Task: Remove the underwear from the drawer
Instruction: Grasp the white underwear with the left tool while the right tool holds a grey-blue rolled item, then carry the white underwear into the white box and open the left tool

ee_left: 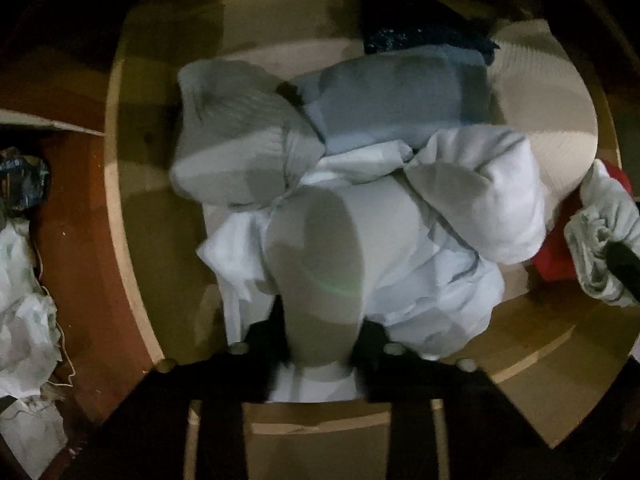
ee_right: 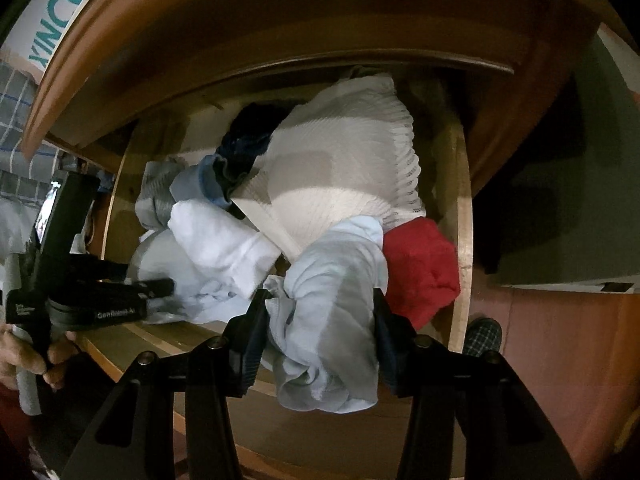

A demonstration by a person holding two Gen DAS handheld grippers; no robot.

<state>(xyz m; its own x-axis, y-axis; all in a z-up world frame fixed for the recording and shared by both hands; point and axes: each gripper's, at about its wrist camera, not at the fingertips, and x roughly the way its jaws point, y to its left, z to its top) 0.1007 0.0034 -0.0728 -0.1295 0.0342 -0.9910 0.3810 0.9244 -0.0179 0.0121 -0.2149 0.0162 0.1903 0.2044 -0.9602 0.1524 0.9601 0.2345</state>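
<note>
The wooden drawer [ee_left: 120,184] stands pulled out, full of folded and bunched underwear. My left gripper [ee_left: 322,332] points straight down into the pile, its black fingers pressed on a pale grey garment [ee_left: 332,240] that bulges up between them. From the right wrist view, the left gripper [ee_right: 154,286] reaches in at the left, buried in white cloth. My right gripper [ee_right: 320,316] is shut on a rolled light blue-grey garment [ee_right: 336,272] near the drawer's front right. That roll [ee_left: 600,232] also shows at the right edge of the left wrist view.
Also in the drawer are a cream ribbed piece [ee_right: 340,168], a red one [ee_right: 420,268], a white one [ee_right: 224,240], a blue fold [ee_left: 396,96] and a dark navy item [ee_left: 412,16]. The cabinet edge [ee_right: 240,40] overhangs the back. Plastic bags [ee_left: 24,300] lie on the floor.
</note>
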